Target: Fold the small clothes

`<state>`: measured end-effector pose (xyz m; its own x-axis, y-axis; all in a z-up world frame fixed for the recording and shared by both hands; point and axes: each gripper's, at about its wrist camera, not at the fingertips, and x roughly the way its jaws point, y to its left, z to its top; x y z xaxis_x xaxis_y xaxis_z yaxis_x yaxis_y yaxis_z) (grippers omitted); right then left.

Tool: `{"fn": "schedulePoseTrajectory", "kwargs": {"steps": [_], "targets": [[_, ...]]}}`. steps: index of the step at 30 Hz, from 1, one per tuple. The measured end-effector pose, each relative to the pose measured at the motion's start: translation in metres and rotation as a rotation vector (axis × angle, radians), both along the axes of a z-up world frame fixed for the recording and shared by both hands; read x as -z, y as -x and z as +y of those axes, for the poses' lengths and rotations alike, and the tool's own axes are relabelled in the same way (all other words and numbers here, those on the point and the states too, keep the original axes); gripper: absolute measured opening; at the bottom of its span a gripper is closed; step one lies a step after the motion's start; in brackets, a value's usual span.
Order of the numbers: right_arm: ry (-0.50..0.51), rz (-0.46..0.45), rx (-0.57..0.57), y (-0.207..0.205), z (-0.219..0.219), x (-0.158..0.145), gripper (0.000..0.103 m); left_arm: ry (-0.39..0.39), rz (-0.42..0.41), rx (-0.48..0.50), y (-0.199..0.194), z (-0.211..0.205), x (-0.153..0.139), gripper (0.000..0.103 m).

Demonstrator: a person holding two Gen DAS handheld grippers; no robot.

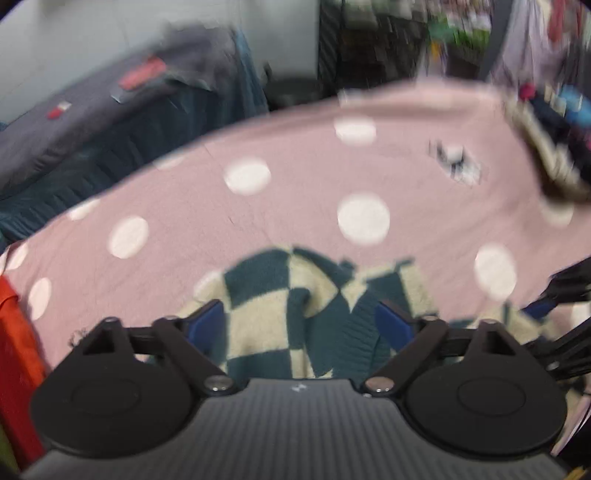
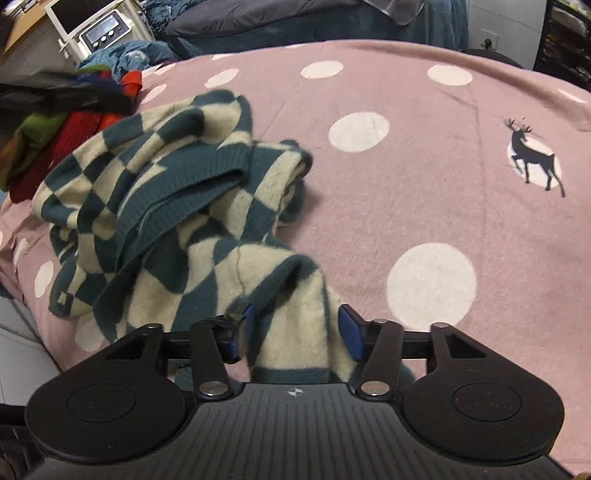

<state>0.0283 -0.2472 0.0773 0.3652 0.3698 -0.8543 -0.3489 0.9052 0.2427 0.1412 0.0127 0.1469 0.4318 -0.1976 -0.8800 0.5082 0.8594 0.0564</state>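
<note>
A teal-and-cream checkered sweater (image 2: 166, 184) lies crumpled in a heap on a pink blanket with white dots (image 2: 406, 206). My right gripper (image 2: 297, 332) hovers over the heap's near end, jaws wide, with a cream fold of the sweater rising between its blue pads (image 2: 349, 332); I see no firm pinch. In the blurred left wrist view, the left gripper (image 1: 300, 325) stands open just above the sweater (image 1: 266, 321), whose fabric lies below and between the pads. Part of the right gripper (image 1: 565, 288) shows at that view's right edge.
A pile of red, orange and green clothes (image 2: 55, 140) lies left of the sweater; an orange piece (image 1: 14, 350) shows at the left edge. A deer print (image 2: 533, 158) marks the blanket (image 1: 295, 166). Dark bedding (image 1: 74, 122) and a white appliance (image 2: 99, 26) lie beyond.
</note>
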Motion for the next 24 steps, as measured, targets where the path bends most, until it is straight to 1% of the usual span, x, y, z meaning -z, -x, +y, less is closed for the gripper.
{"fn": "schedulePoseTrajectory", "kwargs": {"steps": [1, 2, 3, 4, 5, 6, 7, 8, 9, 10, 12, 13, 14, 16, 18, 21, 23, 24], "targets": [[-0.001, 0.007, 0.000, 0.000, 0.000, 0.001, 0.071, -0.047, 0.032, 0.020, -0.010, -0.010, 0.011, 0.090], [-0.006, 0.013, 0.003, 0.001, -0.001, 0.001, 0.071, -0.104, 0.032, 0.041, -0.015, -0.019, 0.023, 0.083], [-0.011, 0.015, 0.009, 0.001, -0.002, 0.002, 0.071, -0.158, 0.013, 0.069, -0.017, -0.027, 0.033, 0.060], [-0.016, 0.017, 0.016, 0.002, -0.003, 0.002, 0.070, -0.199, -0.010, 0.082, -0.017, -0.031, 0.041, 0.042], [-0.023, 0.020, 0.023, 0.002, -0.004, 0.001, 0.067, -0.227, -0.024, 0.066, -0.019, -0.032, 0.048, 0.008], [-0.030, 0.026, 0.027, 0.002, -0.005, 0.001, 0.065, -0.205, -0.020, 0.034, -0.022, -0.028, 0.051, 0.008], [-0.035, 0.029, 0.027, 0.002, -0.006, 0.001, 0.053, -0.148, -0.009, -0.011, -0.024, -0.021, 0.051, 0.008], [-0.040, 0.029, 0.025, 0.002, -0.006, 0.000, 0.038, -0.097, -0.003, -0.060, -0.026, -0.011, 0.049, 0.008], [-0.044, 0.024, 0.024, 0.003, -0.007, -0.001, 0.030, -0.056, -0.005, -0.106, -0.025, -0.001, 0.043, 0.007], [-0.043, 0.007, 0.029, 0.003, -0.007, -0.004, 0.016, -0.019, -0.021, -0.148, -0.024, 0.010, 0.036, 0.007], [-0.047, -0.047, 0.053, 0.005, -0.011, -0.017, 0.013, 0.060, -0.078, -0.235, -0.016, 0.033, 0.012, 0.007], [-0.071, -0.078, 0.067, 0.007, -0.015, -0.028, 0.012, 0.095, -0.112, -0.287, -0.010, 0.047, -0.002, 0.007], [-0.098, -0.115, 0.081, 0.009, -0.019, -0.043, 0.012, 0.141, -0.146, -0.347, -0.004, 0.063, -0.017, 0.007], [-0.154, -0.182, 0.123, 0.015, -0.032, -0.078, 0.012, 0.259, -0.221, -0.472, 0.020, 0.103, -0.052, 0.007], [-0.237, -0.249, 0.153, 0.025, -0.051, -0.118, 0.011, 0.341, -0.305, -0.570, 0.048, 0.138, -0.087, 0.007], [-0.314, -0.375, 0.150, 0.047, -0.074, -0.182, 0.011, 0.370, -0.441, -0.674, 0.094, 0.178, -0.135, 0.007], [-0.335, -0.461, 0.127, 0.063, -0.086, -0.221, 0.011, 0.367, -0.507, -0.731, 0.122, 0.191, -0.163, 0.007], [-0.342, -0.495, 0.110, 0.069, -0.090, -0.237, 0.011, 0.395, -0.536, -0.749, 0.135, 0.194, -0.174, 0.007]]}}
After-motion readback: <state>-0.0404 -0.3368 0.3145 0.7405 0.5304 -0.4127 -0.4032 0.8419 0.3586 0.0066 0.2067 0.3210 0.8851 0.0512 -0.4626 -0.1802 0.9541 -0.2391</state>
